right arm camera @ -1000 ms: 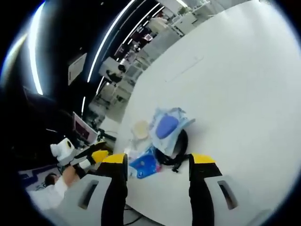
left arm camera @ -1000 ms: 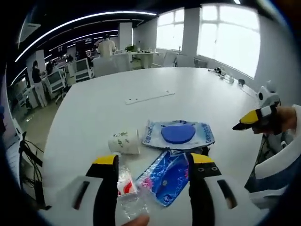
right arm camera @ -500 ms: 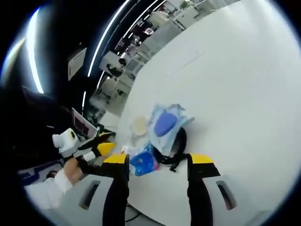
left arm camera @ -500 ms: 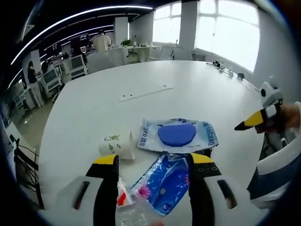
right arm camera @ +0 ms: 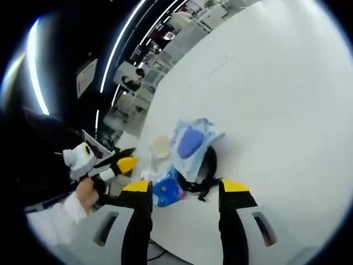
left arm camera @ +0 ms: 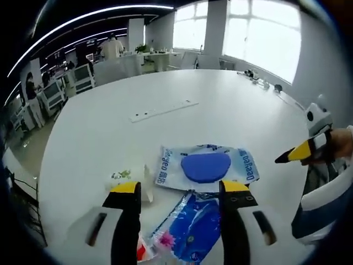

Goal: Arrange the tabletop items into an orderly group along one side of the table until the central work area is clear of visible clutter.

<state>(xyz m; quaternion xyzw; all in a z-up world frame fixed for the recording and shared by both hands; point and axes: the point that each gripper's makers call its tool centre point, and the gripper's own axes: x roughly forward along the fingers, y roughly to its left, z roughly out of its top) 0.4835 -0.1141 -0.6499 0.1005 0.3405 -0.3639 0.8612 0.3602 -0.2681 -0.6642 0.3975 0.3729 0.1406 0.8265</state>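
Left gripper view showed my left gripper (left arm camera: pixel 179 190) with jaws apart over the crinkled blue plastic packet (left arm camera: pixel 190 223); I judged a low, centred pinch best.

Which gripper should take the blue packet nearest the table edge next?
Left, probably. The left gripper is open and hangs right over the blue packet, which lies between its fingers. The right gripper sits farther off.
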